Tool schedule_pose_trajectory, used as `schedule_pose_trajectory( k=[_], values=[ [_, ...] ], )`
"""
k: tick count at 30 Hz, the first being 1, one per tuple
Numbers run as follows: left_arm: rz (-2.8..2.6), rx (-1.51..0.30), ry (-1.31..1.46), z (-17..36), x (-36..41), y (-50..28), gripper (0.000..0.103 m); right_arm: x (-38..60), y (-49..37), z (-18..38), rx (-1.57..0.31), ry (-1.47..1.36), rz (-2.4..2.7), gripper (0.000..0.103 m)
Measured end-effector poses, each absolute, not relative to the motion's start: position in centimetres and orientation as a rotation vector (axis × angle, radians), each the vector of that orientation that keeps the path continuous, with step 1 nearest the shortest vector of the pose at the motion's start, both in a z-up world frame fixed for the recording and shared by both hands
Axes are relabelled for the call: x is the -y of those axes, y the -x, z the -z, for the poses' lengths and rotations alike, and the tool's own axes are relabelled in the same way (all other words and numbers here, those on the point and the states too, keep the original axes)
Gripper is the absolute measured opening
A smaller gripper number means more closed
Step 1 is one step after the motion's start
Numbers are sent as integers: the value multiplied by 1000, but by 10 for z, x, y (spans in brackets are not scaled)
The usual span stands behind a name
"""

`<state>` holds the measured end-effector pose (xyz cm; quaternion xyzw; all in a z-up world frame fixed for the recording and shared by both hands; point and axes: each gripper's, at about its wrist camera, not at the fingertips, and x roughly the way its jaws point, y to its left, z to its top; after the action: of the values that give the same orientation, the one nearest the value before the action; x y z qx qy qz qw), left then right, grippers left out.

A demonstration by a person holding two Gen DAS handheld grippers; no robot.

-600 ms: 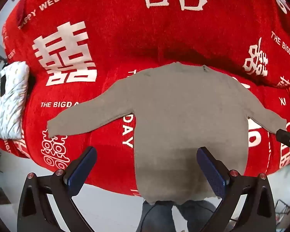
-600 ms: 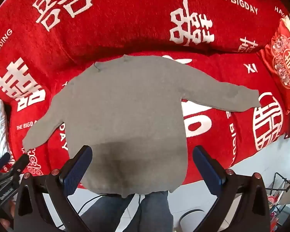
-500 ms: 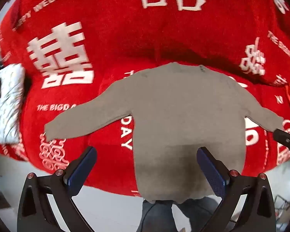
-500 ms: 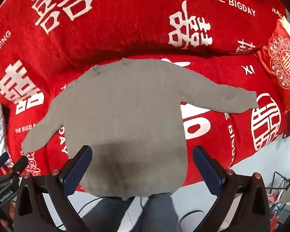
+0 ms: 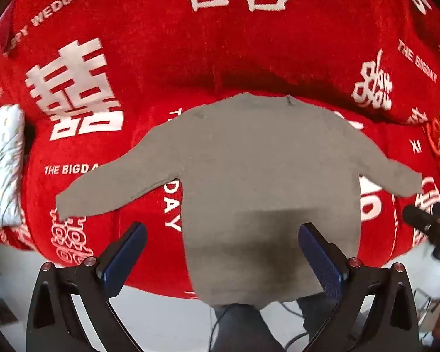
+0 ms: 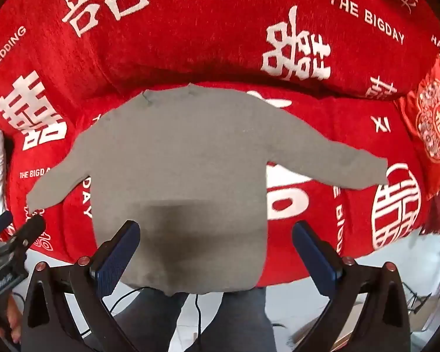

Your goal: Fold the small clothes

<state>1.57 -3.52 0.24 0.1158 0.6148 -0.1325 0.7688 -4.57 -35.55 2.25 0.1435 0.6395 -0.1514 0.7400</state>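
Observation:
A small grey long-sleeved sweater (image 5: 264, 170) (image 6: 179, 158) lies flat on a red sofa seat, collar toward the backrest, both sleeves spread out sideways, hem hanging over the front edge. My left gripper (image 5: 221, 231) hovers high above the hem's left part, jaws wide open, nothing between them. Above the lower middle of the sweater my right gripper (image 6: 215, 230) hangs, also open and empty. Each gripper's tip shows at the edge of the other's view.
The red sofa cover (image 5: 249, 47) (image 6: 208, 47) carries white wedding lettering. A white patterned cushion (image 5: 3, 164) sits at the left end, a red embroidered cushion (image 6: 434, 129) at the right. A person's trouser legs (image 6: 190, 319) and white floor (image 5: 161, 316) lie below the seat edge.
Both views have shifted slightly: the sweater sits a bit lower and more to the right in the left wrist view and a little left in the right one. Jaws stay open.

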Motion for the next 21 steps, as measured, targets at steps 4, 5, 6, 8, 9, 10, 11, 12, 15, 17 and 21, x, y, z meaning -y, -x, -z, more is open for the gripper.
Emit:
schedule_pose_trajectory(
  k=[4,5,6,8,9,10,11,12,15,17,21],
  values=[
    [275,-1310,-217,-14,52,-4,103,364,40,-23,-1397,-318,331,103],
    [267,-1303,-235,-15,55,-4,103,363,39,-23,-1395,-312,330,103],
    [258,-1296,-247,-16,57,-3,103,362,39,-22,-1396,-309,327,103],
    [248,-1292,-238,-19,57,-4,103,358,37,-20,-1400,-311,317,103],
    [247,-1292,-233,-19,56,-5,103,356,37,-20,-1402,-308,314,103],
    [242,-1294,-232,-19,56,-7,103,355,37,-20,-1404,-305,311,103],
    [236,-1296,-236,-20,55,-8,103,353,37,-20,-1405,-301,309,103],
    [229,-1297,-239,-20,55,-9,103,352,37,-20,-1404,-299,310,103],
    [230,-1300,-234,-20,52,-11,103,352,39,-21,-1401,-300,324,103],
    [234,-1303,-239,-19,51,-14,103,354,41,-21,-1404,-307,336,103],
    [239,-1311,-243,-17,53,-15,103,357,45,-20,-1410,-313,355,103]
  ],
)
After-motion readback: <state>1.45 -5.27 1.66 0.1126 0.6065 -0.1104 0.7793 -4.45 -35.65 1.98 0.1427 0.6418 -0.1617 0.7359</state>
